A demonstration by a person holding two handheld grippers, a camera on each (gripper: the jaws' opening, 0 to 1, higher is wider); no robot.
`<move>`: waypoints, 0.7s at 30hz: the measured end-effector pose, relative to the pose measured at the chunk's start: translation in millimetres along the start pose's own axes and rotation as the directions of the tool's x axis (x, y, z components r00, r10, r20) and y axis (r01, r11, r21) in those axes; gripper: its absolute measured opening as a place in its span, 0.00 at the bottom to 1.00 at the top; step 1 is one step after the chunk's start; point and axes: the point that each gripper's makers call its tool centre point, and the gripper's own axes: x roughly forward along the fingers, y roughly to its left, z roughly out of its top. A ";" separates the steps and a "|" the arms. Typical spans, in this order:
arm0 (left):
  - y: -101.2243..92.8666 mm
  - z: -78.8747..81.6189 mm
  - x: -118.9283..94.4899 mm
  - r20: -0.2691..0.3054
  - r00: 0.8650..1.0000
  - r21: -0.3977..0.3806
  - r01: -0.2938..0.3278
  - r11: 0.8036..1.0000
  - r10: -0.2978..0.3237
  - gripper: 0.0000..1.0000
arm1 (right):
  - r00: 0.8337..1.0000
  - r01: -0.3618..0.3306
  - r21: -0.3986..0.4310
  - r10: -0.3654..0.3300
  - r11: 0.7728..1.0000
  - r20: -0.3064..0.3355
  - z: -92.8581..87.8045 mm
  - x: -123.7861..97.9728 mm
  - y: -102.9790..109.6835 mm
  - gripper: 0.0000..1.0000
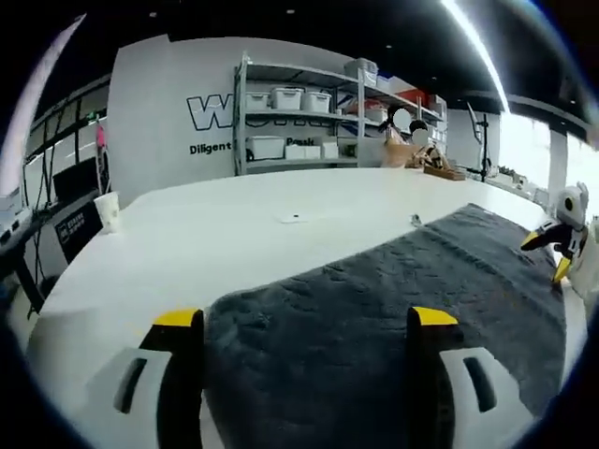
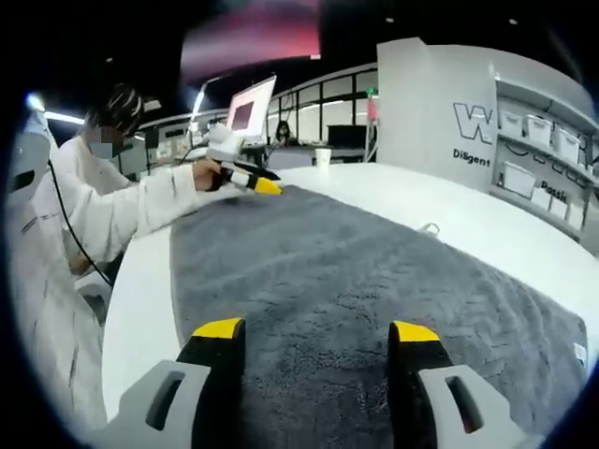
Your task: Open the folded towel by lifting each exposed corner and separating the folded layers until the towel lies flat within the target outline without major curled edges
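Observation:
A dark grey towel [image 1: 393, 299] lies spread out on the white table [image 1: 215, 243], looking flat with no folded layer showing. My left gripper [image 1: 305, 320] hovers open over the towel's near edge, its yellow-tipped jaws wide apart with nothing gripped. At the towel's far right end the right gripper [image 1: 554, 245] shows, small. In the right gripper view the towel [image 2: 346, 271] runs away from my open right gripper [image 2: 316, 332], which stands over its near end. A hand in a white sleeve holds the left gripper [image 2: 251, 178] at the far corner.
A paper cup [image 1: 108, 211] stands at the table's left edge, seen again as the cup [image 2: 323, 156]. A small flat item [image 1: 295, 218] and a thin cable [image 2: 429, 227] lie on the bare table. Shelving with bins [image 1: 299, 117] lines the wall. A person in white [image 2: 84, 215] sits beside the table.

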 end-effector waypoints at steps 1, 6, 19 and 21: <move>-2.1 -2.3 3.3 -0.004 1.000 0.002 0.011 1.000 -0.011 0.88 | 1.000 0.004 0.001 -0.004 1.000 -0.002 -1.5 0.0 -0.5 0.58; -3.9 -10.6 12.2 -0.026 0.999 0.000 0.023 1.000 -0.023 0.87 | 1.000 0.012 0.002 -0.012 1.000 -0.015 -5.3 -1.7 -0.9 0.58; 2.7 -4.2 19.6 -0.018 1.000 0.017 0.022 1.000 -0.021 0.86 | 0.999 0.025 0.006 -0.025 1.000 -0.020 -6.8 -3.3 -2.0 0.58; 3.0 -9.8 25.2 -0.039 0.999 0.020 0.024 0.999 -0.024 0.86 | 0.999 0.025 0.006 -0.025 1.000 -0.021 -7.3 -2.8 -1.4 0.58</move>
